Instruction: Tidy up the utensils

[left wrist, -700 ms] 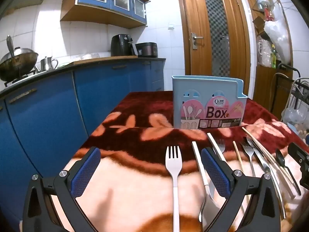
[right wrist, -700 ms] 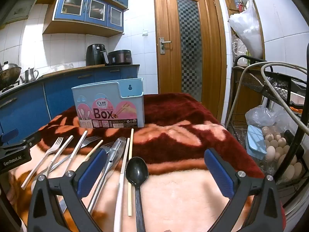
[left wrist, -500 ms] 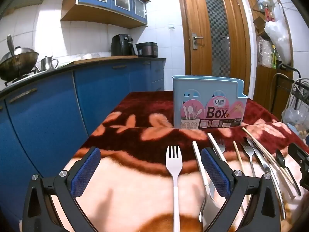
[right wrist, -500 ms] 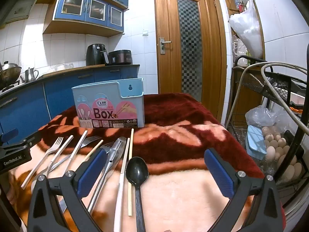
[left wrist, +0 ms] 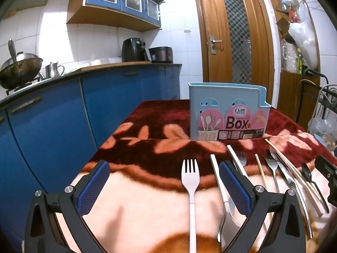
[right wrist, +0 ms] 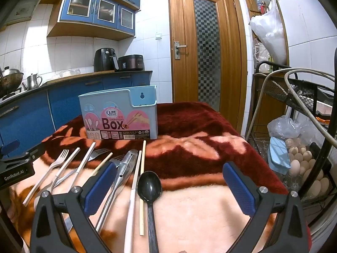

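both claws wide and empty: left claw (left wrist: 164, 186) over white fork (left wrist: 190, 181), right claw (right wrist: 169, 186) over black spoon (right wrist: 149, 184). utensils lie in a row on blanket-covered tabletop (right wrist: 202, 206), blue box (right wrist: 120, 116) standing far behind them.

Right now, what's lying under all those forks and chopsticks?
A fuzzy blanket in dark red and peach covers the whole surface, and the utensil box stands on it too. Whatever table is beneath the blanket is hidden.
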{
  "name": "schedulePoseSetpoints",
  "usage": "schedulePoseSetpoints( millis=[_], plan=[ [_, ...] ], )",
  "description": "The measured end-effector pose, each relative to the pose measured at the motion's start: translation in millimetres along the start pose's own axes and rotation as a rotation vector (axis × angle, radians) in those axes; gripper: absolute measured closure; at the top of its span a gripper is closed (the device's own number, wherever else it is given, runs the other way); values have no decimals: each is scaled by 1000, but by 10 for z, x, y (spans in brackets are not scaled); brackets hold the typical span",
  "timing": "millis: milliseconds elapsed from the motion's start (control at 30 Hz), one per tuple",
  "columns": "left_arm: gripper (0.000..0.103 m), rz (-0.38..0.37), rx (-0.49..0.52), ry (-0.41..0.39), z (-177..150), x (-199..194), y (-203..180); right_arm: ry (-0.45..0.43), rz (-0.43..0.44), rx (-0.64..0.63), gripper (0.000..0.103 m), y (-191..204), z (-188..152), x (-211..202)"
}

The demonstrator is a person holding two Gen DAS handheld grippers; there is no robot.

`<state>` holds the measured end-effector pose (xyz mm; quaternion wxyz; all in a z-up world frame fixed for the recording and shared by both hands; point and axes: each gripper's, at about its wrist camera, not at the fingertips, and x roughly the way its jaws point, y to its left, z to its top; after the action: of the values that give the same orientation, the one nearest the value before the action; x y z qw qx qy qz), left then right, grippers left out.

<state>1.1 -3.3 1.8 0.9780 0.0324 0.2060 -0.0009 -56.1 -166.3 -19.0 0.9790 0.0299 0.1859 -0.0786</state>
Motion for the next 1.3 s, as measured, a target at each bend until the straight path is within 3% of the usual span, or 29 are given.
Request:
schedulePoseSetpoints(
  millis=[1300],
  plan=[
    [0, 1, 2, -4, -17, -17, 33, -1, 0, -1, 0, -1, -3, -5]
  ],
)
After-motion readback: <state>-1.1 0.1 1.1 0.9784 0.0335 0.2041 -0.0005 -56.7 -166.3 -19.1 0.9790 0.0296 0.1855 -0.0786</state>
